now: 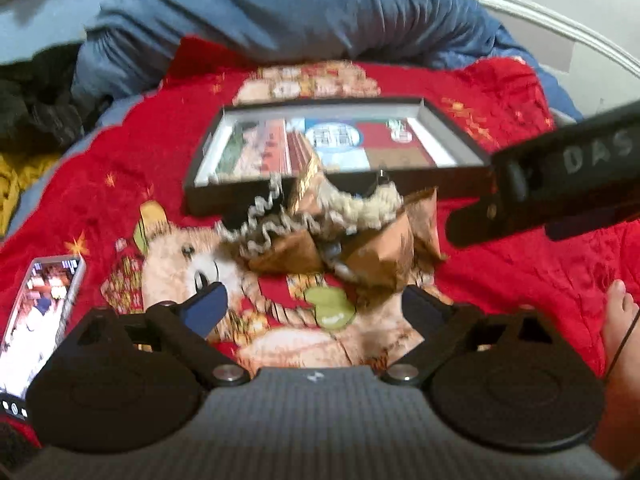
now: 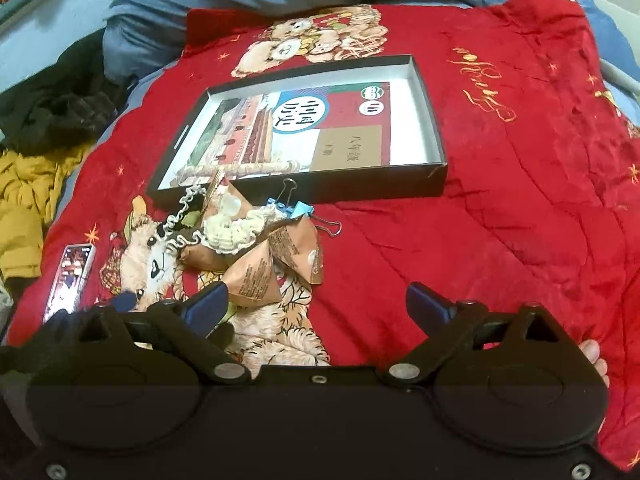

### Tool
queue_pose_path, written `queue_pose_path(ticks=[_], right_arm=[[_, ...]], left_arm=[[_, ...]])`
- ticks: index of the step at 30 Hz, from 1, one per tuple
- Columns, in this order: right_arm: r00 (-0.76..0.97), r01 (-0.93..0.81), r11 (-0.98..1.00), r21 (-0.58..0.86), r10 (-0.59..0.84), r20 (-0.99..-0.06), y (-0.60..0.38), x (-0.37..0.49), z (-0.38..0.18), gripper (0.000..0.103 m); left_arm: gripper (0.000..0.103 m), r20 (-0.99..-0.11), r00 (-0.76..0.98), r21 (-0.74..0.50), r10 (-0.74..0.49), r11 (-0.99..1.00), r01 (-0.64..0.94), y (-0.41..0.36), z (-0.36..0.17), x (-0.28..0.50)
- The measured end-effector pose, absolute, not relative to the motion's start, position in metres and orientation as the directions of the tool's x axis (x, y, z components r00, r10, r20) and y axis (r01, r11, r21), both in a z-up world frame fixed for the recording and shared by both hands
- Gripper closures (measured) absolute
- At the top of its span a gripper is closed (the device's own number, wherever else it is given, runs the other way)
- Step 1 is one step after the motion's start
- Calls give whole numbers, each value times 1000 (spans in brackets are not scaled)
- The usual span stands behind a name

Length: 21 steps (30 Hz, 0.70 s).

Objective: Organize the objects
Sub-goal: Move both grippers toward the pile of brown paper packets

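We see our left tongs (image 1: 314,304) spread wide with nothing between the blue pads, hovering low over the red blanket (image 1: 520,272) on the bed, just short of a small heap of things. Our right tongs (image 2: 316,304) are equally wide apart and empty, held over the same blanket, with the heap lying ahead of their left finger. The heap sits on the blanket right against the near wall of the black box (image 2: 434,120), outside it: brown triangular packets (image 2: 276,264), a cream coiled cord (image 2: 234,228) draped over them, a grey-white spiral cord (image 2: 182,216) trailing to the left, and a blue binder clip (image 2: 292,210) with its wire handles sticking out toward the box. The box lies open and shallow, and a book (image 2: 304,128) with a colourful cover lies flat inside it. In the left wrist view the heap is blurred, so what looks like a metal piece among the packets may be the clip. A phone (image 2: 72,276) with a lit screen lies on the blanket to the left, well apart from the heap, and a blue duvet (image 1: 280,12) is bunched beyond the box.
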State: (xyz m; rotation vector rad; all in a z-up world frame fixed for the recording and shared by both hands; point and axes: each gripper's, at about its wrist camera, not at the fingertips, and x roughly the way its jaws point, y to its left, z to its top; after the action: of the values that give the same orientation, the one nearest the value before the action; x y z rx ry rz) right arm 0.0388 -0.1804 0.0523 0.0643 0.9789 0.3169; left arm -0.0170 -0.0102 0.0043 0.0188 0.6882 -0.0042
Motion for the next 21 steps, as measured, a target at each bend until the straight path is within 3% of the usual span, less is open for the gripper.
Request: queue_pose_path(ticks=[9,17,21], right_arm=[[561,-205,940,274,342,-753,-186,46,53,10],[533,-197,937,287,348,-771,-181,55,37,21],[538,-172,935,311,353,-765,-185,58,34,23]], left_arm=[[12,-627,777,34,50,999,-37,-7,2,-3],[16,-628,777,-21,37,998,-65,5,3,0],[29,-649,761,-39,1,999,-35,4,0,2]])
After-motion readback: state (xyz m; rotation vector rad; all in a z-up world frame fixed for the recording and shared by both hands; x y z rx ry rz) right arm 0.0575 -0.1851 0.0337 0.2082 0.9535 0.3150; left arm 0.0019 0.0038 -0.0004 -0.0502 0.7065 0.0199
